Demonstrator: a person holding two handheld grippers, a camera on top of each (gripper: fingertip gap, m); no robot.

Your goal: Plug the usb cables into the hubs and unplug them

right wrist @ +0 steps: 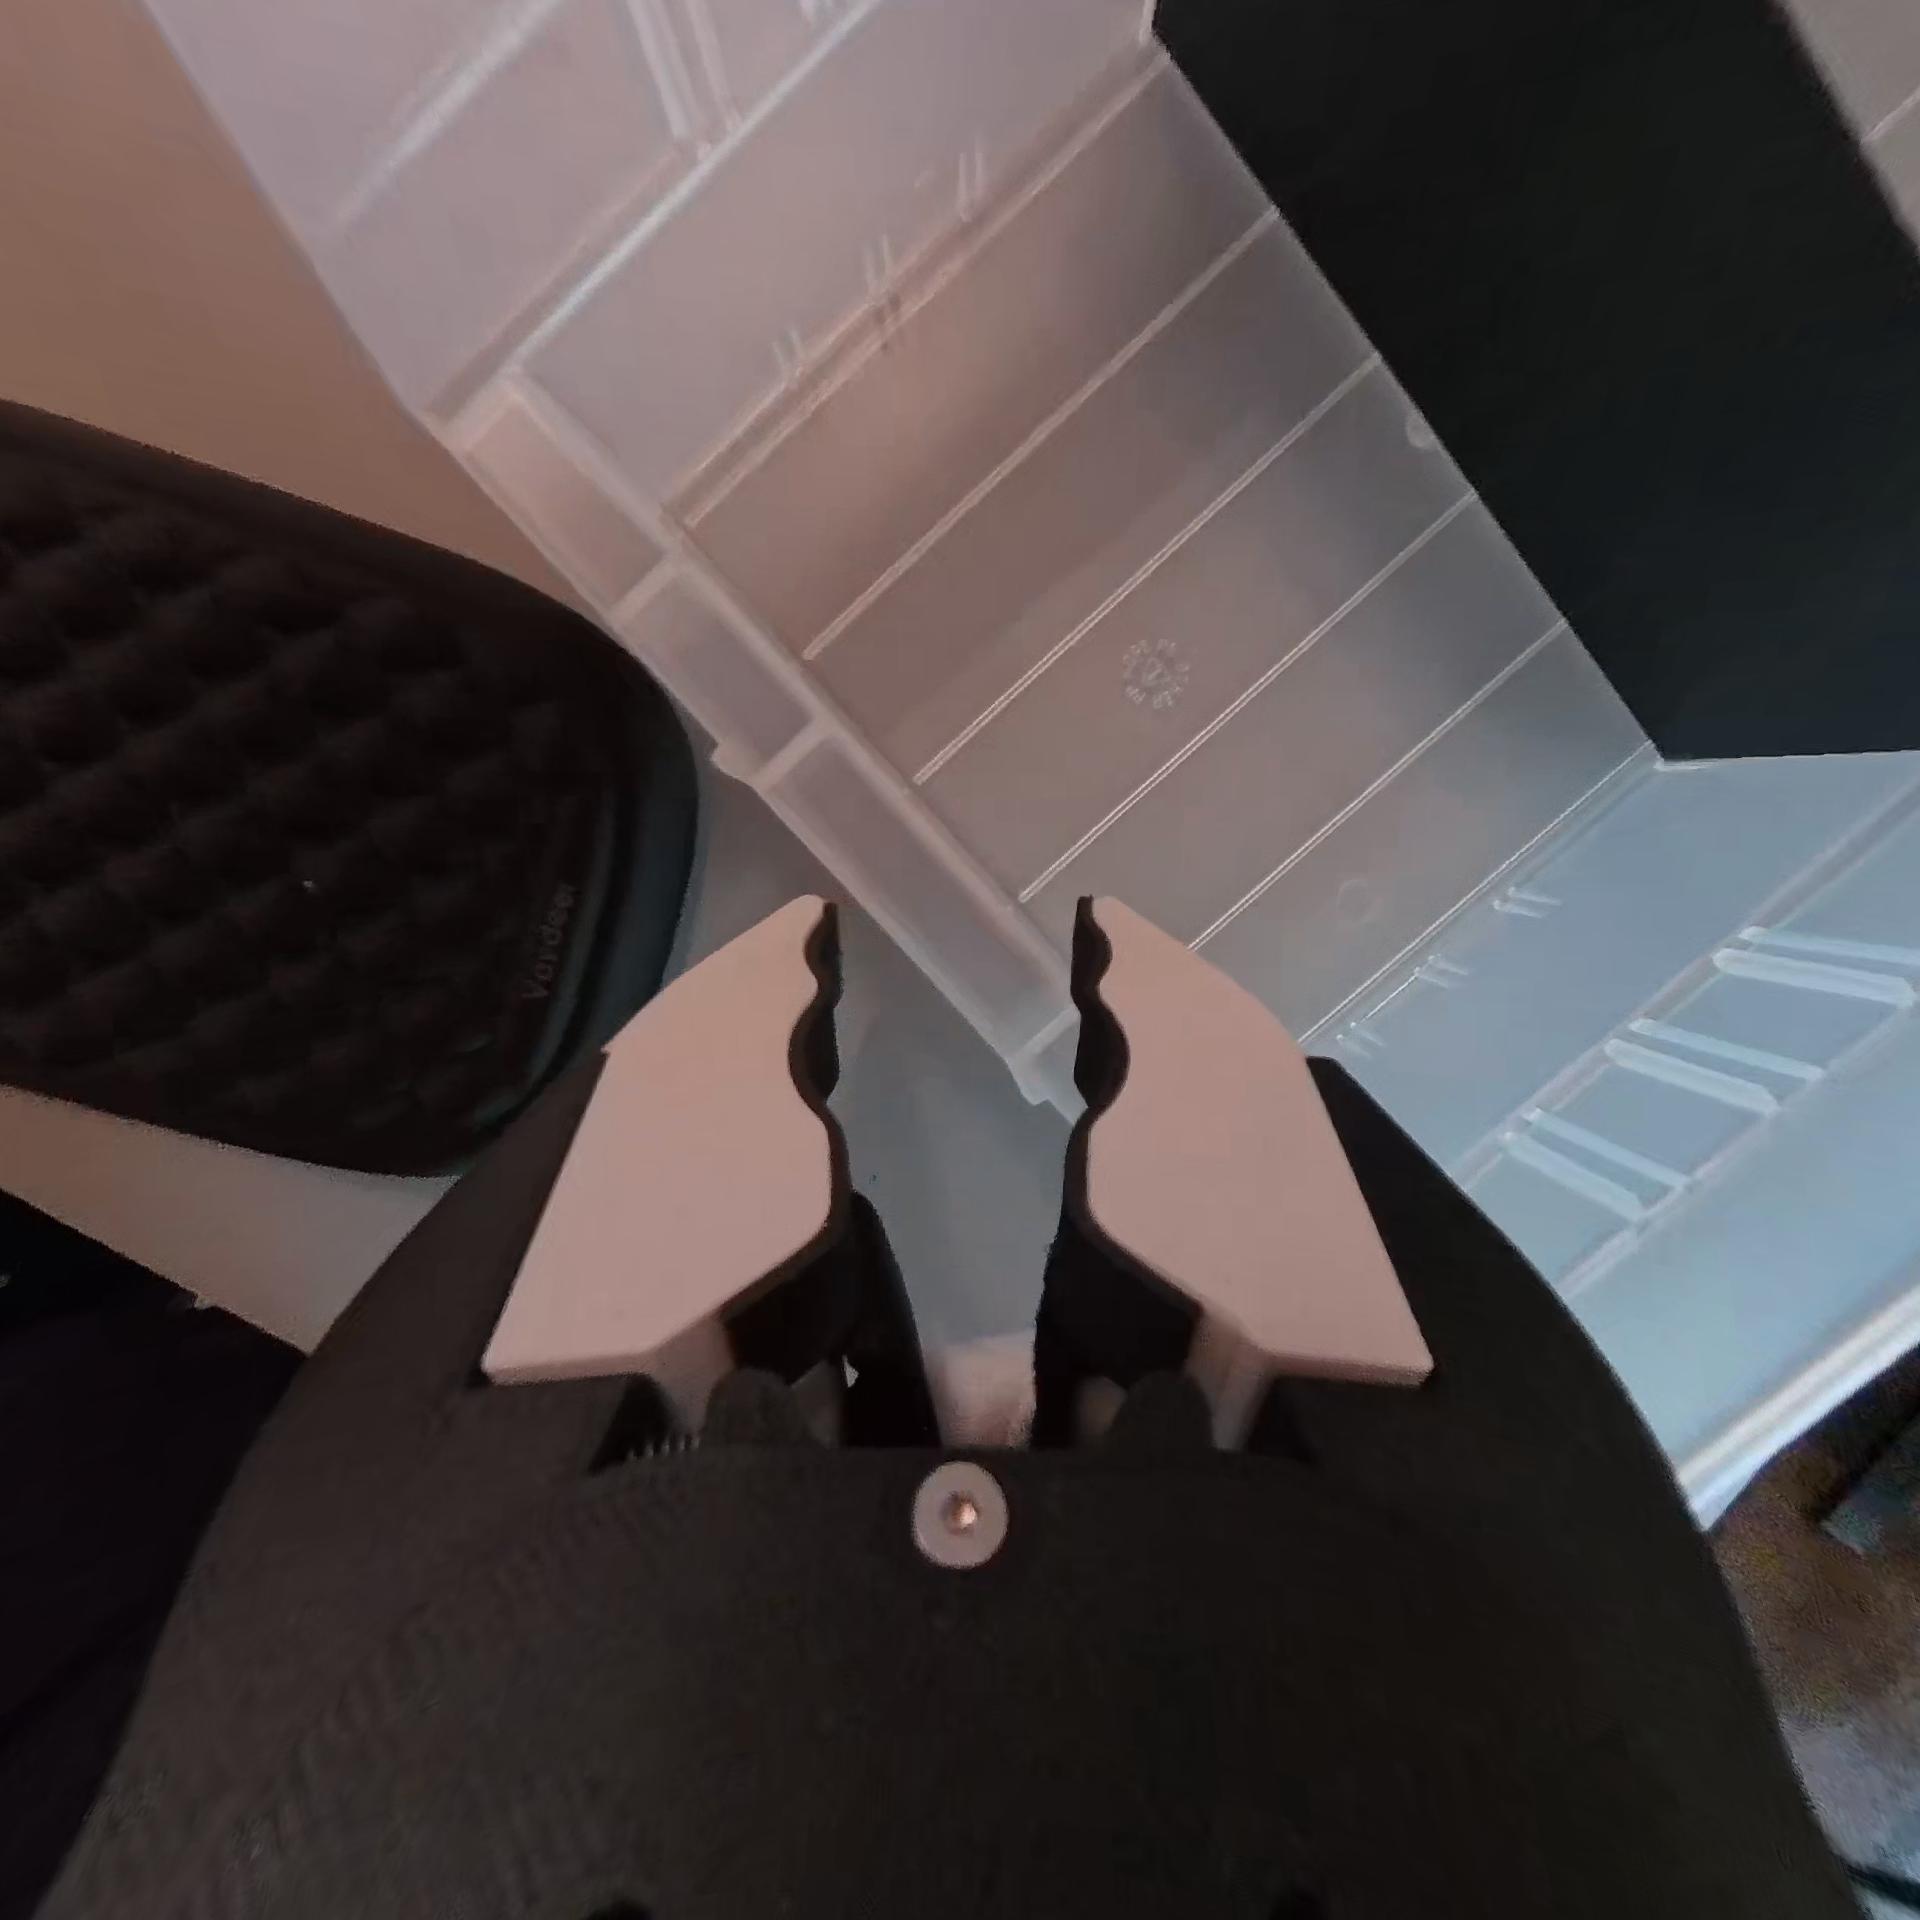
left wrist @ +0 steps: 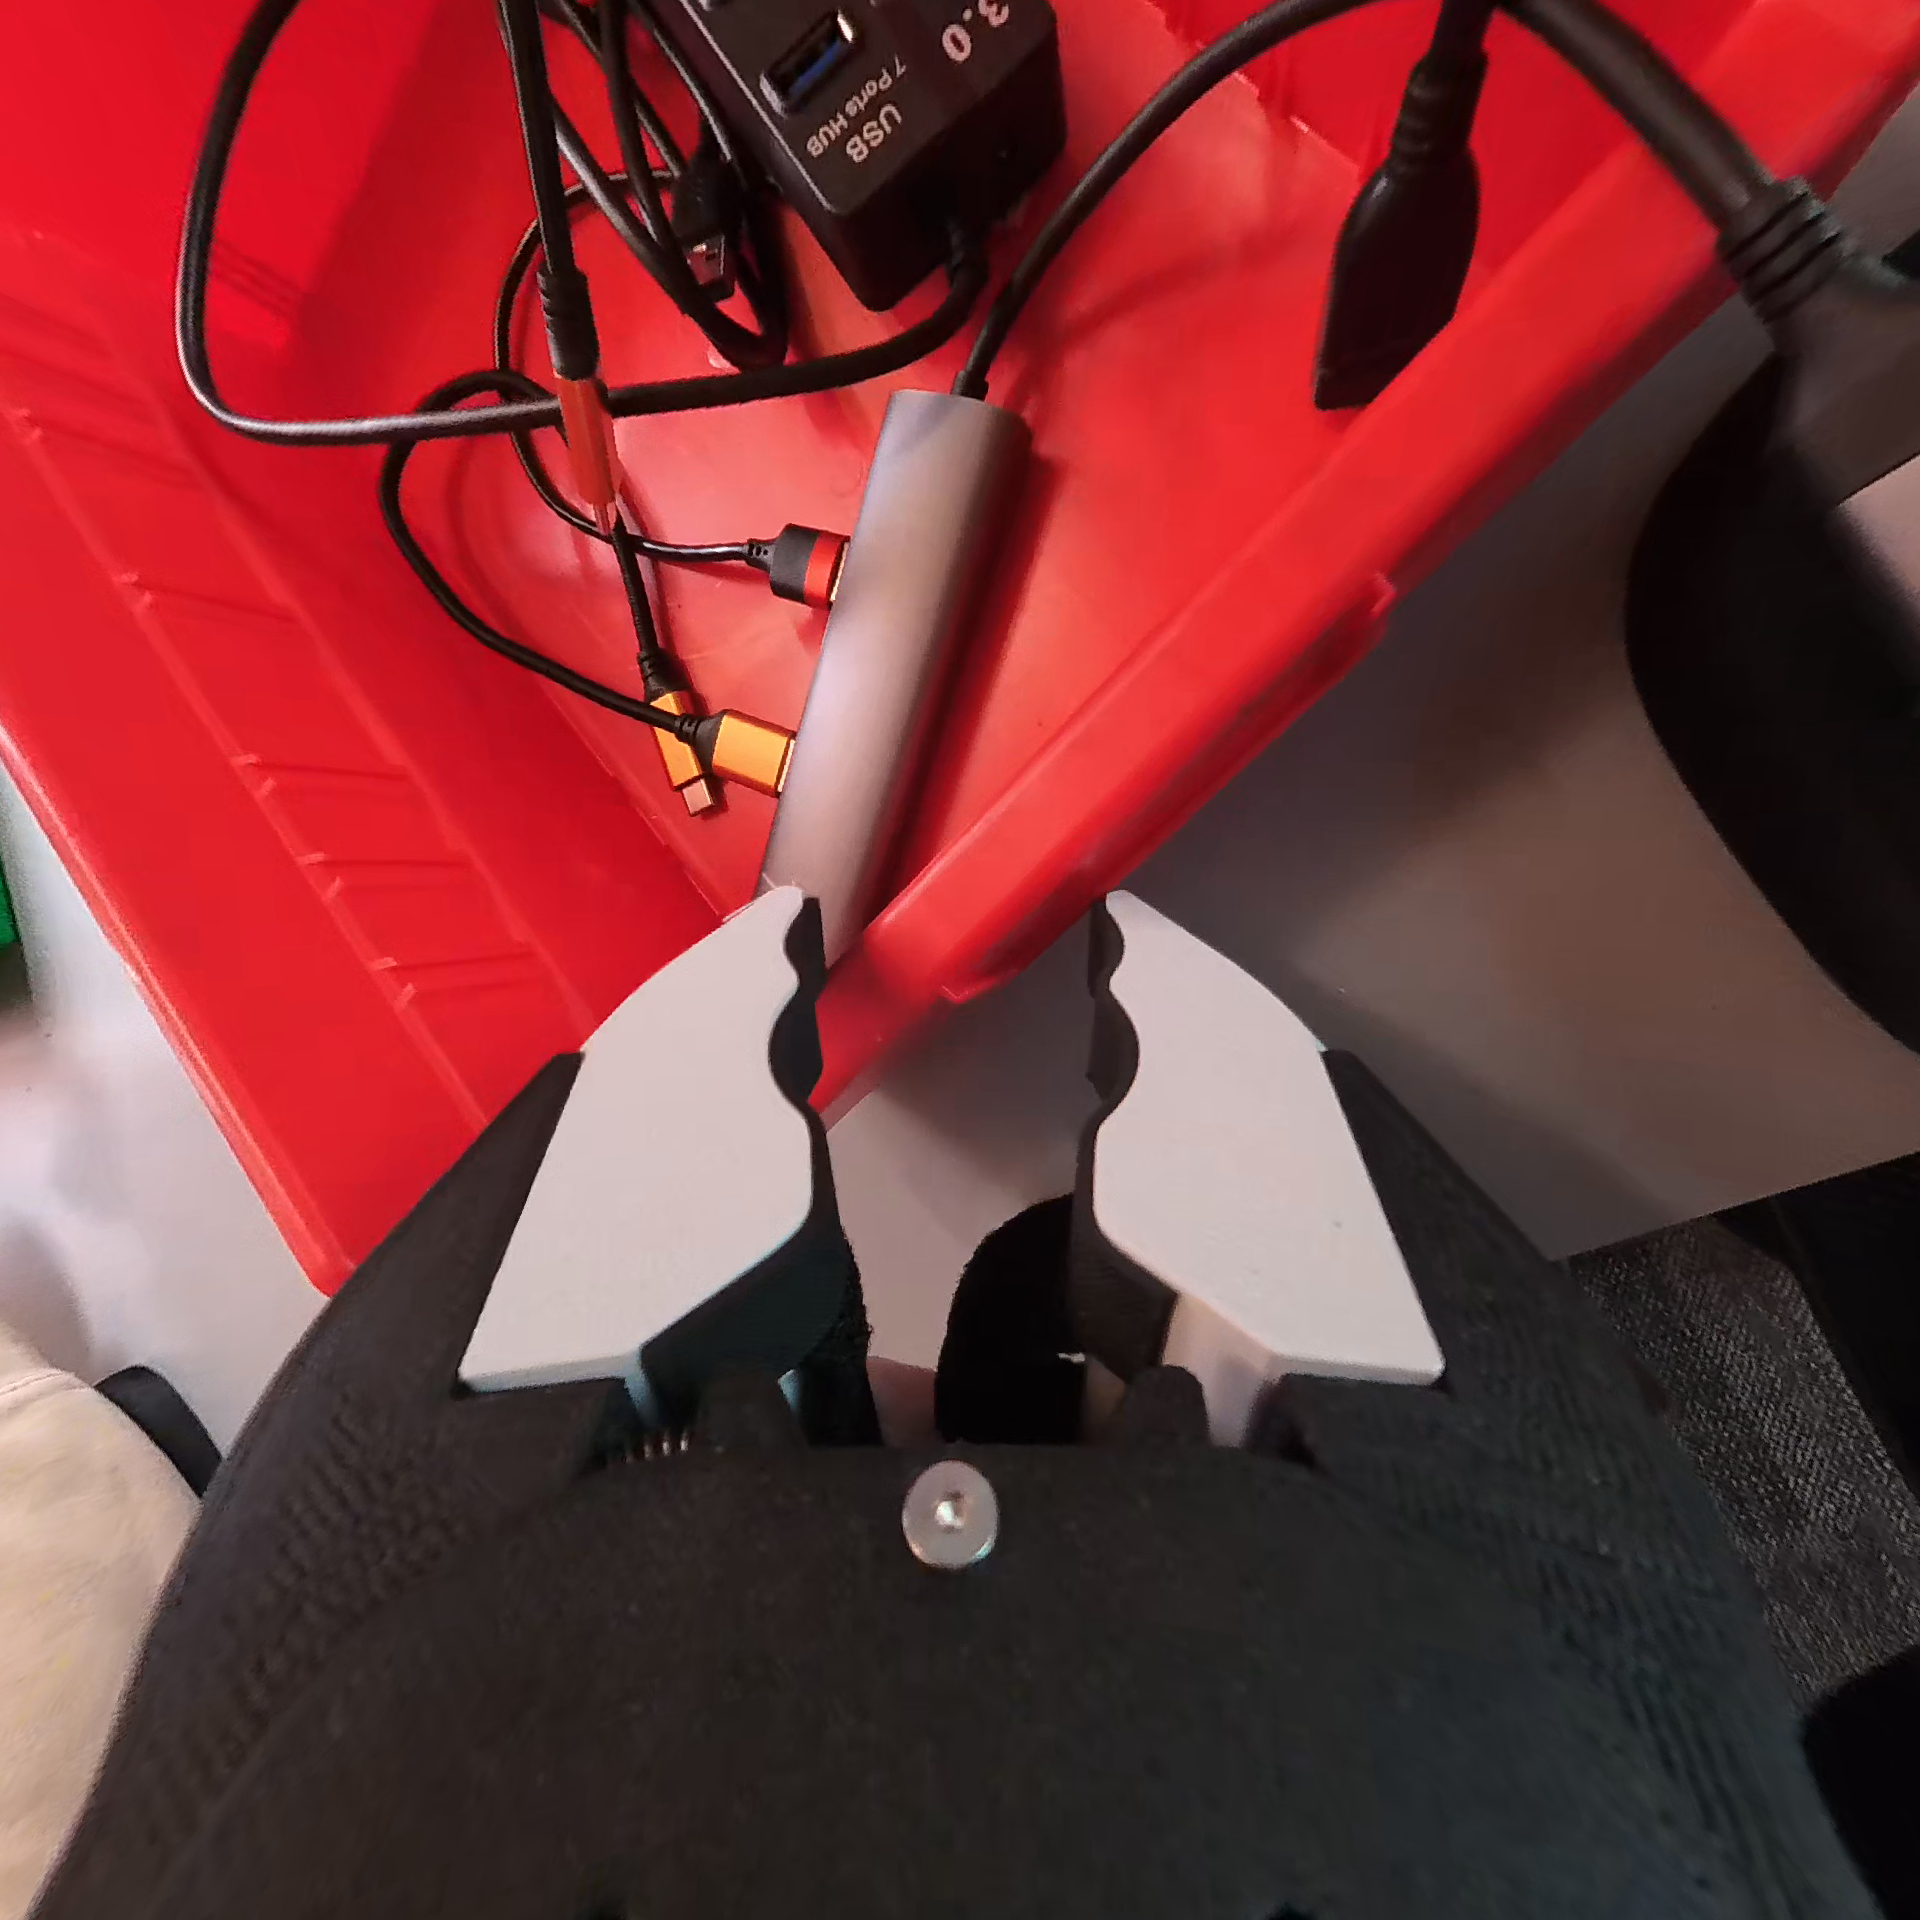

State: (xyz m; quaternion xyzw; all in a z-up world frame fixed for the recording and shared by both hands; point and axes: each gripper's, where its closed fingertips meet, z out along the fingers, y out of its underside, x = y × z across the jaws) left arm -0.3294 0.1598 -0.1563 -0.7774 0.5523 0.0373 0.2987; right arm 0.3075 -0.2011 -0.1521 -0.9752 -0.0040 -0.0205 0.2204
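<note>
Both grippers are hovering with jaws spread, holding nothing, short of the hubs.

The left gripper (left wrist: 951, 914) is hanging at the lower middle of its view over the red bin (left wrist: 1143, 748), where the grey hub (left wrist: 904, 644) is lying along the centre with a red plug (left wrist: 810, 563) and an orange plug (left wrist: 750, 750) seated in its side; a black hub (left wrist: 883, 135) is sitting at the top. The right gripper (right wrist: 956, 920) is facing a clear bin (right wrist: 1039, 582). Unplugging well probably means pinning the grey hub while pulling each plug straight out.
</note>
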